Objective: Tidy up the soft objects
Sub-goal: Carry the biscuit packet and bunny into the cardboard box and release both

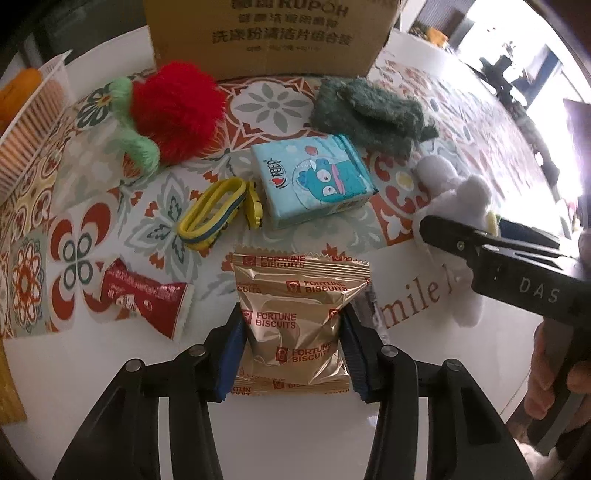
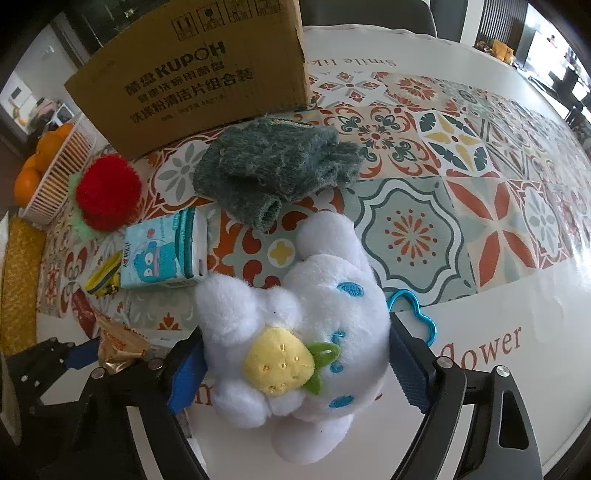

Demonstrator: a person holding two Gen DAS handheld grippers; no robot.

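Observation:
My left gripper (image 1: 291, 332) is shut on a gold Fortune Biscuits packet (image 1: 295, 317) at the table's near edge; both blue pads press its sides. My right gripper (image 2: 295, 365) is shut on a white plush toy (image 2: 295, 332) with a yellow strawberry; the toy also shows in the left wrist view (image 1: 454, 206). On the patterned mat lie a red pompom with green trim (image 1: 173, 110), green knit gloves (image 2: 273, 166), a blue tissue pack (image 1: 310, 177), a yellow hair clip (image 1: 214, 210) and a red snack wrapper (image 1: 144, 295).
A cardboard box (image 1: 266, 33) stands at the back of the mat. A white basket (image 2: 59, 173) with oranges sits at the far left. A blue heart-shaped carabiner (image 2: 417, 314) lies beside the plush toy. A yellow mat (image 2: 18, 280) lies at the left edge.

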